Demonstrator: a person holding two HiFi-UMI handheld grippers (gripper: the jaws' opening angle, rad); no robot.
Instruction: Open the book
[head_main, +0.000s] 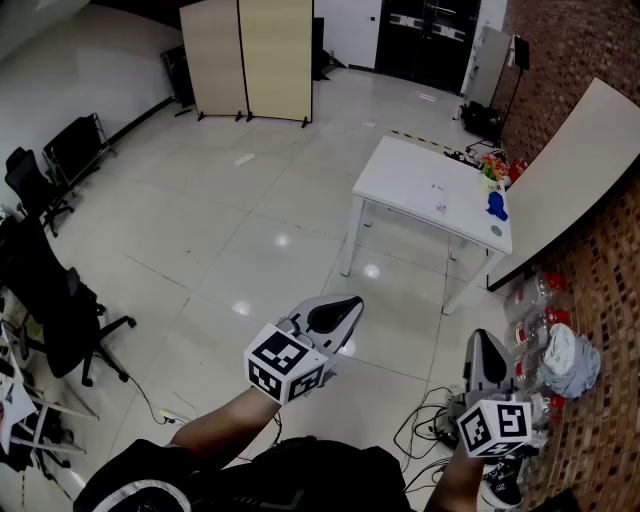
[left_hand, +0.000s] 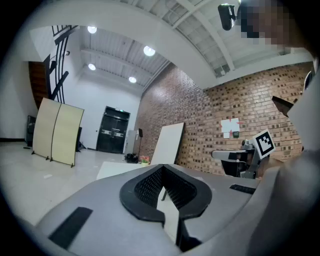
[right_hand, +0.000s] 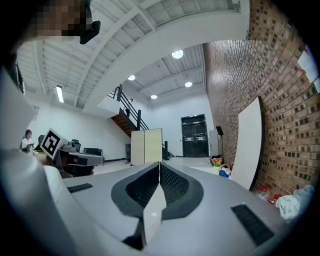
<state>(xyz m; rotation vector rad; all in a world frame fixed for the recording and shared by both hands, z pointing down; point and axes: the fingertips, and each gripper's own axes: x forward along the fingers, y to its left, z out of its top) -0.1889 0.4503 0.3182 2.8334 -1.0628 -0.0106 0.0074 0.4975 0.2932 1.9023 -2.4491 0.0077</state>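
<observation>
The left gripper (head_main: 342, 310) and the right gripper (head_main: 484, 342) are held level above the tiled floor (head_main: 250, 230). Each gripper has its jaws pressed together on nothing. Well ahead, a white worktop (head_main: 405, 170) stands by the brick wall (head_main: 590, 60). What may be the book (head_main: 438, 187), too small to be sure, lies flat on the worktop near a blue object (head_main: 497, 205).

- The floor (head_main: 250, 200) is smooth, shiny tile.
- The wall (head_main: 590, 290) is rough red brick.
- The table (head_main: 410, 180) has a smooth, matt white top.
- The left gripper (head_main: 338, 308) has a smooth grey plastic shell and bumpy black pads (left_hand: 150, 186).
</observation>
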